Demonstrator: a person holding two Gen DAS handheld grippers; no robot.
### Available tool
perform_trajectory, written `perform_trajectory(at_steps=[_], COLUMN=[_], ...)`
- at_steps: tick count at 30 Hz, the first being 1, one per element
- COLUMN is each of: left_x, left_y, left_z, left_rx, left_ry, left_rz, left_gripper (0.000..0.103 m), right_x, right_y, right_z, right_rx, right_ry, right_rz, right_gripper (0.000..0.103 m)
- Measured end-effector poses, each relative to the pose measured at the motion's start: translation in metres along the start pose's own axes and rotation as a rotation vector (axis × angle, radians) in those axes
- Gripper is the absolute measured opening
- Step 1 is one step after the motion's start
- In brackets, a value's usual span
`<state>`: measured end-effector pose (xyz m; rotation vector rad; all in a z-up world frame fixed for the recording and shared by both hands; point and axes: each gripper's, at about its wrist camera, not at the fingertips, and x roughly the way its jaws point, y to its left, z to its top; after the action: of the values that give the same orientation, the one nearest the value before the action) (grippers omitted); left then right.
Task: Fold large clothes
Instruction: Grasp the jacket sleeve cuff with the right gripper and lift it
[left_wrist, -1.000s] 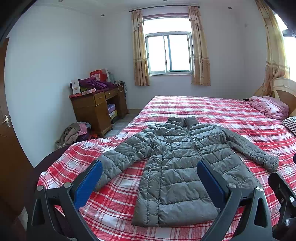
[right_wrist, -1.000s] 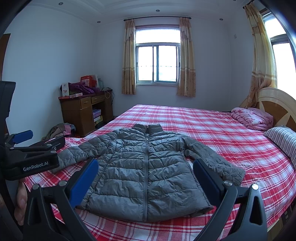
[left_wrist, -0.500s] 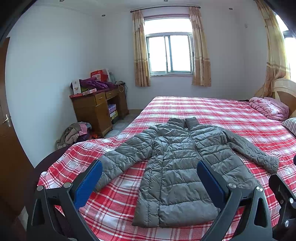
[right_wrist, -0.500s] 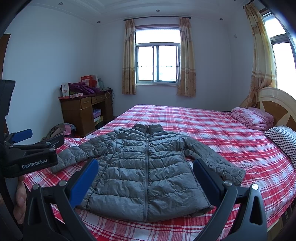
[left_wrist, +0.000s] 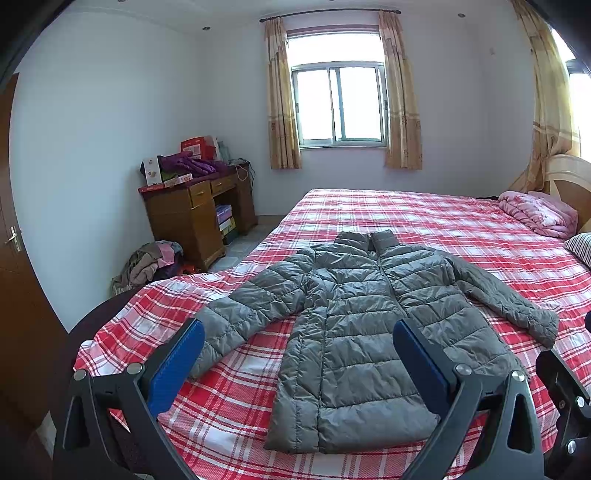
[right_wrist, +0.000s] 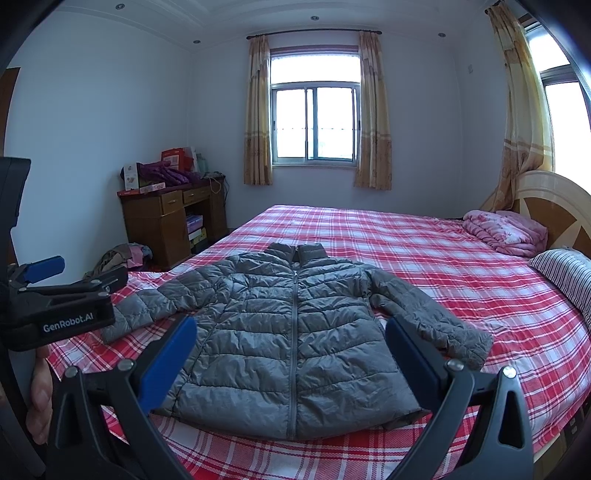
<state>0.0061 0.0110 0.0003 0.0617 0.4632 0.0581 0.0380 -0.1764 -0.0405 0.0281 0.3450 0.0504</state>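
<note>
- one big bed (left_wrist: 424, 218) with a red and white checked sheet fills most of the room.
- one window (right_wrist: 316, 123) sits in the far wall, with two yellow curtains, one on each side.
- one grey puffy jacket (left_wrist: 354, 325) lies flat on the near end of the bed, front side up and zipped shut.
- the jacket's long way runs from the near edge of the bed toward the window; its collar points to the window and its bottom hem is closest to the tongs.
- its two sleeves spread out, one to each side, both slanting down toward the near edge.
- one brown wooden desk (left_wrist: 195, 214) stands by the left wall with boxes and purple cloth on top.
- one pile of clothes (left_wrist: 151, 262) lies on the floor beside the desk.
- one pink folded blanket (right_wrist: 506, 230) rests at the head of the bed, with one striped pillow (right_wrist: 565, 269) near it.
- the left gripper (left_wrist: 298, 363) is held above the hem, its two blue fingers wide apart and gripping nothing.
- the right gripper (right_wrist: 290, 362) is the same: two blue fingers wide apart, nothing between them, above the jacket.
</note>
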Motion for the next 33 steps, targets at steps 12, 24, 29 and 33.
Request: perform_trajectory(at_steps=[12,24,29,33], left_x=[0.096,0.219,0.265,0.293], left_y=[-0.003,-0.041,-0.050,-0.058], left_z=[-0.029,-0.033,-0.042,-0.048], left_rx=[0.017,0.132,0.141,0.164], left_ry=[0.145,0.229,0.290,0.321], left_rz=[0.034,0.067,0.100,0.137], left_gripper=[0.102,0.102,0.102,0.102], right_x=[0.064,0.138,0.166,0.190], right_y=[-0.074,-0.241,-0.303,-0.340], right_z=[-0.023,-0.063,-0.081,-0.098], right_rx=[0.129,0.428,0.529,0.593], right_ry=[0.119,0.259,0.315,0.383], right_rz=[-0.083,-0.348,-0.457,-0.472], right_gripper=[0.103,0.103,0.101,0.083])
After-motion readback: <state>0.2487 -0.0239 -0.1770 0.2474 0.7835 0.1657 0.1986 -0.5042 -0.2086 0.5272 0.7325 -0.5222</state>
